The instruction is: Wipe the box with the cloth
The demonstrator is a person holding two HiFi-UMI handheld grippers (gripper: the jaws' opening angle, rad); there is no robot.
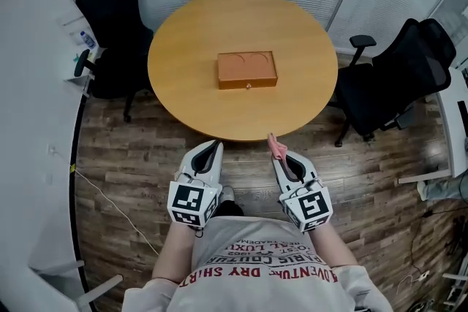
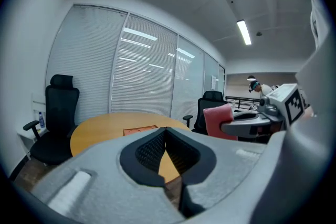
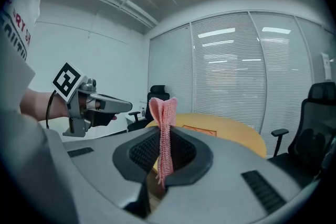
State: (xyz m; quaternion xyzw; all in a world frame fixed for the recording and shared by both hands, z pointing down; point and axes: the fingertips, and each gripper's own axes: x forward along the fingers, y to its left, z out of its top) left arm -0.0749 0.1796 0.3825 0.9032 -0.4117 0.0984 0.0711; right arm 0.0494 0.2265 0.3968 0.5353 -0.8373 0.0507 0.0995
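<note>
The right claw point(image 3: 164, 157) was clamped on the pink cloth point(image 3: 163, 118), whose folded top stood up above the jaws. The left claw point(image 2: 166, 136) had its jaws pressed together with nothing between them. In the head view both claws sat side by side at lower centre, just short of the near edge of the round bench point(image 1: 183, 33). The brown box point(image 1: 247, 70) lay mid-bench, well apart from both claws. A black office chair point(image 1: 110, 18) stood at upper left.
</note>
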